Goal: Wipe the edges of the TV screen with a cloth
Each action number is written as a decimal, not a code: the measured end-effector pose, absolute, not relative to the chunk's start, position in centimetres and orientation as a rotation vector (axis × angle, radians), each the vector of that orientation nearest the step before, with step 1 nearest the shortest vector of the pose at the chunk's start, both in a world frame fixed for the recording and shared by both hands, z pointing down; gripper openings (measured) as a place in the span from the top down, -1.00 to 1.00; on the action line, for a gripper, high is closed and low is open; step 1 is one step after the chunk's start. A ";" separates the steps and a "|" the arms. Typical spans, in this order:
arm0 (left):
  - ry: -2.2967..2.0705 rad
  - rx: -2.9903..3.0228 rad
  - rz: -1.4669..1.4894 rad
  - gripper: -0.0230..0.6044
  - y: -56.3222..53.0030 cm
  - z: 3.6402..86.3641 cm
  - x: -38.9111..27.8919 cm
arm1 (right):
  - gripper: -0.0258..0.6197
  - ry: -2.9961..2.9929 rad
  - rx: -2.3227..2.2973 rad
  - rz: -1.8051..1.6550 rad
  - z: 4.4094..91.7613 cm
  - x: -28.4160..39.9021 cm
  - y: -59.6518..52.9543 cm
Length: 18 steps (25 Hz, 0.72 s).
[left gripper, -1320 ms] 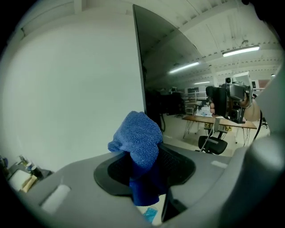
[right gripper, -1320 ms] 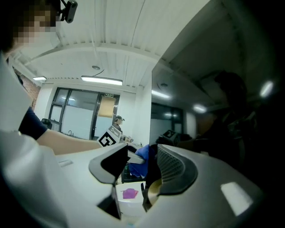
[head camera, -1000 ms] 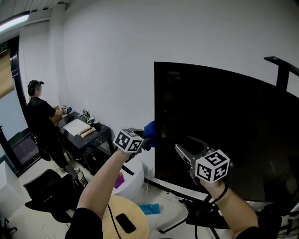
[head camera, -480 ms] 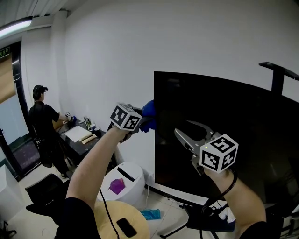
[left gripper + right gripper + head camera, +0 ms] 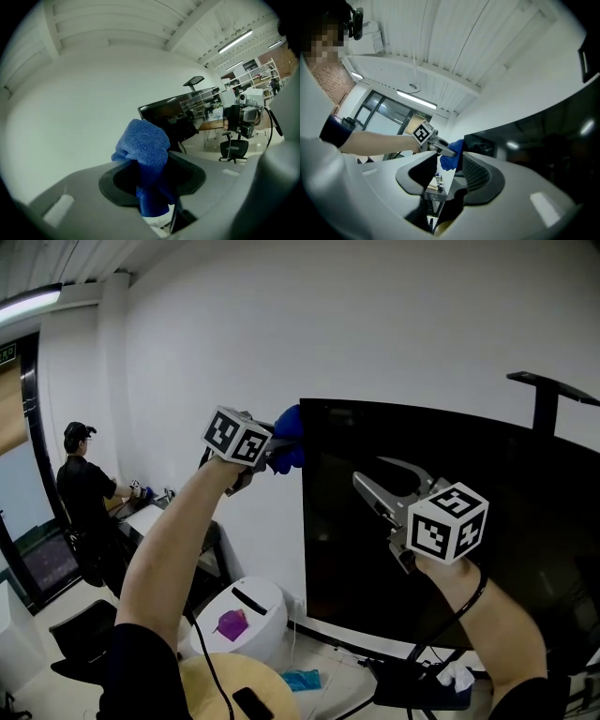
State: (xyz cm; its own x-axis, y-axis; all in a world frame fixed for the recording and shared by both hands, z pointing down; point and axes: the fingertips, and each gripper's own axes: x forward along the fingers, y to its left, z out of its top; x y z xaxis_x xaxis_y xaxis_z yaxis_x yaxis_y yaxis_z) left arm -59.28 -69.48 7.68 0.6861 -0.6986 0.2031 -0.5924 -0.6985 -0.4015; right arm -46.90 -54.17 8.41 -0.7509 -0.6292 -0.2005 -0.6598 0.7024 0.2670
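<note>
Left gripper (image 5: 270, 454): jaws clenched on blue cloth (image 5: 289, 437), at TV screen (image 5: 525, 521) left edge near top corner. Right gripper (image 5: 367, 474): jaws released, empty (facing the panel). Wiping looks under way; remaining edges probably untouched.

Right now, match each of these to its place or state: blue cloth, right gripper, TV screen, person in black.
Things:
1. blue cloth
2. right gripper
3. TV screen
4. person in black

Places or states:
A. open, nothing between its jaws
B. far left, standing at a desk
C. clamped in the left gripper
D. dark, in front of the white wall

Pairs: 1-C, 2-A, 3-D, 4-B
</note>
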 end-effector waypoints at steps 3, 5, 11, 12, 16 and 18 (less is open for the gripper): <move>1.038 -2.563 -0.509 0.47 -69.4 5.7 -59.3 | 0.38 2.798 -1.094 0.471 6.8 -46.2 -55.0; 1.044 -2.541 -0.527 0.47 -69.3 4.6 -59.3 | 0.39 2.785 -1.121 0.457 5.6 -45.7 -55.6; 1.056 -2.451 -0.575 0.47 -68.9 1.0 -60.1 | 0.39 2.747 -1.146 0.456 2.3 -44.8 -55.5; 1.063 -2.425 -0.590 0.47 -68.8 0.4 -60.3 | 0.39 2.742 -1.146 0.466 1.9 -44.7 -55.3; 1.073 -2.274 -0.699 0.47 -68.0 -1.6 -60.3 | 0.39 2.738 -1.155 0.513 1.1 -44.4 -54.5; 1.073 -2.169 -0.804 0.47 -67.9 -2.2 -59.9 | 0.39 2.740 -1.147 0.499 1.0 -44.0 -54.4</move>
State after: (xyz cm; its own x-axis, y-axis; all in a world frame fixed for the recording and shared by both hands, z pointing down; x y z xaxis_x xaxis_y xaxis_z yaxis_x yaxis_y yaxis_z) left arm -59.88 -67.89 -2.19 0.4938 -0.8309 0.2563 -0.4789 -0.5059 -0.7174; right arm -44.01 -54.44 1.03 -0.7028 -0.6686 -0.2430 -0.7114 0.6565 0.2510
